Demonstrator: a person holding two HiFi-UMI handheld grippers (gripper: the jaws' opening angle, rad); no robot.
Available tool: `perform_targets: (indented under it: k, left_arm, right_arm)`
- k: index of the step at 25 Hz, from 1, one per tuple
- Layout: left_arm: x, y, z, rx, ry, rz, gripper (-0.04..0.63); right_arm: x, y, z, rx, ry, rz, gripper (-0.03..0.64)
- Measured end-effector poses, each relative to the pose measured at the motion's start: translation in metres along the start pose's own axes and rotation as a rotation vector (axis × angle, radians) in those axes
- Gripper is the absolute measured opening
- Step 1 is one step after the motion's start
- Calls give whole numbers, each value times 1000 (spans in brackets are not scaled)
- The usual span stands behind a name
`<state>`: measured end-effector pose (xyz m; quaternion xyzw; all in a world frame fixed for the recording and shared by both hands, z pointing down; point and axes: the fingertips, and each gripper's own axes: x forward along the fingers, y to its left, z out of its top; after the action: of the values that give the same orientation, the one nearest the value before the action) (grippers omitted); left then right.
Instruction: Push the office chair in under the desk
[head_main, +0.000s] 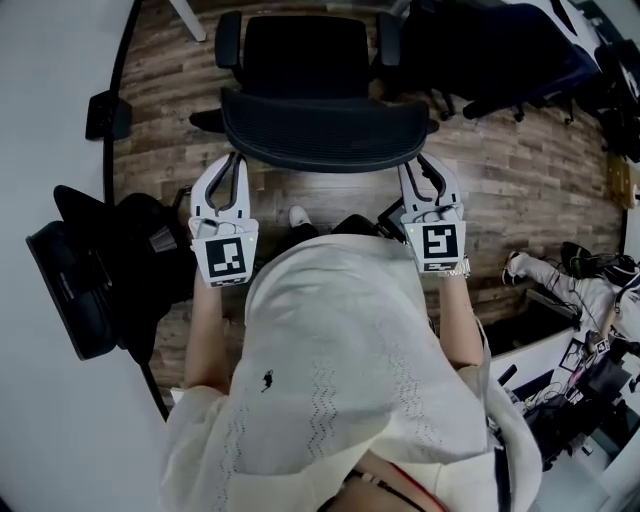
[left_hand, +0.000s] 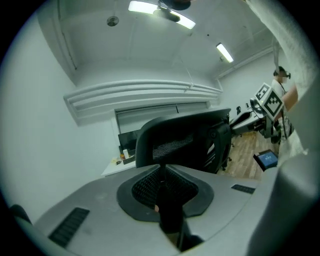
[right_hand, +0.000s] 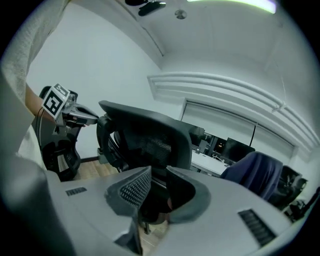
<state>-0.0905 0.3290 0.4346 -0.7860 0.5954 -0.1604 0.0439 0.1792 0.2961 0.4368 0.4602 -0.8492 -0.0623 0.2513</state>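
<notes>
The black mesh office chair (head_main: 322, 128) stands right in front of me, its backrest toward me and its seat (head_main: 300, 48) beyond. My left gripper (head_main: 233, 168) is shut on the left edge of the backrest. My right gripper (head_main: 421, 176) is shut on the right edge. In the left gripper view the jaws (left_hand: 162, 172) close on a dark strip of the chair frame, with the backrest (left_hand: 182, 140) rising beyond. The right gripper (right_hand: 157, 176) shows the same, with the chair back (right_hand: 145, 137) ahead. A white desk (right_hand: 212, 162) with monitors lies behind the chair.
A black bag (head_main: 140, 250) and a dark monitor (head_main: 68, 290) lie on the floor at my left. A second chair draped in blue (head_main: 500, 50) stands at the far right. Cables and equipment (head_main: 590, 300) crowd the right side. Wooden floor (head_main: 520, 190) surrounds the chair.
</notes>
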Motion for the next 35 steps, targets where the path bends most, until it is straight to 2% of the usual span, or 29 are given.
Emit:
perform_targets:
  k: [3,7,12,20,25,31,35]
  left_arm:
    - [6,1,-8,93,22,-30,93]
    - [14,5,-27,175,65,-66,132]
    - [29,12,-49,316,111,-117,149]
    - [53,19,-55,515,146,-134,156]
    - [57,19,-57,542,144,-154,158]
    - [59,18,-70,599,216,-191,164]
    - [64,17,-74,602,227,-217,164]
  right_arm:
    - [6,2,-8,-72,44,0,125]
    - [13,5,-19,-163,103,12,175]
    - [25,7,-35,-291,140,23,181]
    - [42,-15,-46,-479,201,10,206]
    - [56,-12,-61,-578,255,62,206]
    - [68,-11,-67,-606,278,79,193]
    - [72,-10,-68,-615,278,90,189]
